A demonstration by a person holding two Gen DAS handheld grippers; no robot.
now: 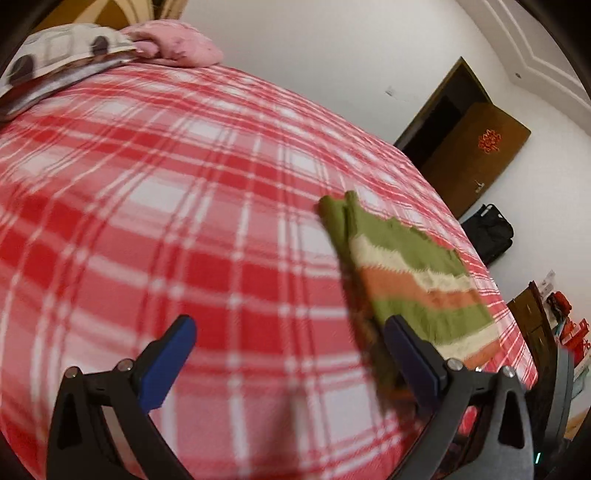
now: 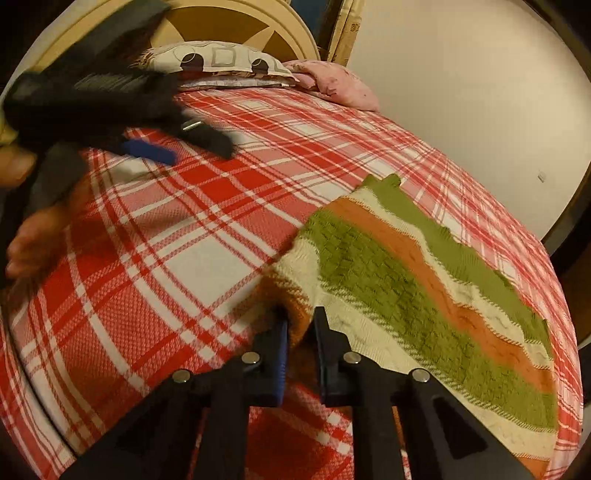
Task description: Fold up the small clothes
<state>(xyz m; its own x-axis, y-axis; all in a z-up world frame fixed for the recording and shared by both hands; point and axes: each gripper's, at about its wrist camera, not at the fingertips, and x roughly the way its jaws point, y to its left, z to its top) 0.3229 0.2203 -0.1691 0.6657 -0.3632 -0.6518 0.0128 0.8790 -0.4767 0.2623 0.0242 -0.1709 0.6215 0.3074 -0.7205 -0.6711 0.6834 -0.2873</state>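
A small knitted garment (image 2: 424, 288) with green, orange and cream stripes lies on the red plaid bedspread (image 2: 177, 236). My right gripper (image 2: 301, 321) is shut on its near left corner, the fabric pinched between the jaws. In the left wrist view the garment (image 1: 413, 273) lies to the right, its near edge beside the right finger. My left gripper (image 1: 291, 328) is open and empty above the bedspread (image 1: 147, 206). It also shows in the right wrist view (image 2: 184, 147) at the upper left, held by a hand.
Pillows (image 1: 74, 48) and a pink cloth (image 1: 177, 40) lie at the head of the bed. A white wall, a brown door (image 1: 476, 155) and a black bag (image 1: 491, 232) stand beyond the bed's right edge. A wooden headboard (image 2: 229, 22) is behind the pillows.
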